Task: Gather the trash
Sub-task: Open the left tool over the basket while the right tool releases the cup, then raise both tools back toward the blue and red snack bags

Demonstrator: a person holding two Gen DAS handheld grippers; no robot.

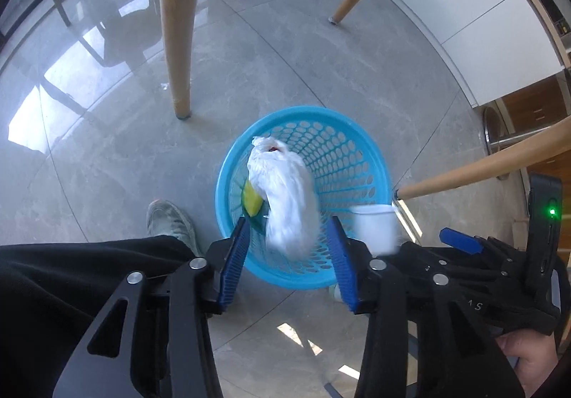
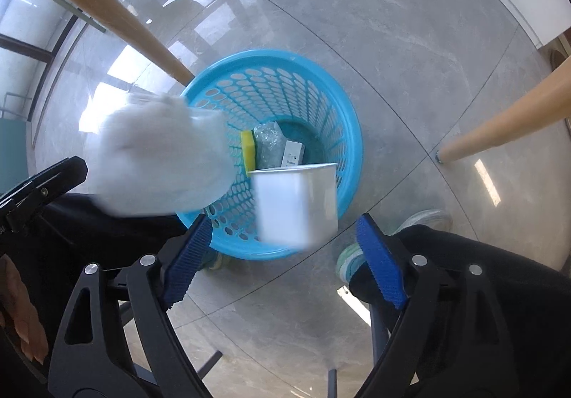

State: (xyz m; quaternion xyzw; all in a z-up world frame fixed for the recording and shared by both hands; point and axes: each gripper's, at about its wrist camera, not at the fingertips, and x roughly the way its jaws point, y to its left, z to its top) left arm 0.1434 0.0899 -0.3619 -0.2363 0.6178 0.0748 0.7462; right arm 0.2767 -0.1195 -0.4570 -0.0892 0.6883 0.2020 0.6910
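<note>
both tongs (image 1: pixel 289 255) (image 2: pixel 285 266) wide open, empty, above blue basket (image 1: pixel 371 162); glossy grey tile floor (image 1: pixel 321 52).

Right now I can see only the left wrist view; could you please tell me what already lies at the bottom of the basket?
Observer: In the blue basket, a clear crumpled wrapper and a small white box lie beside the yellow sponge.
Operator: Thank you. Is the white cup gripped?
Observer: No. The white cup, blurred, is over the basket's near side, and the open right gripper touches it with neither finger.
</note>
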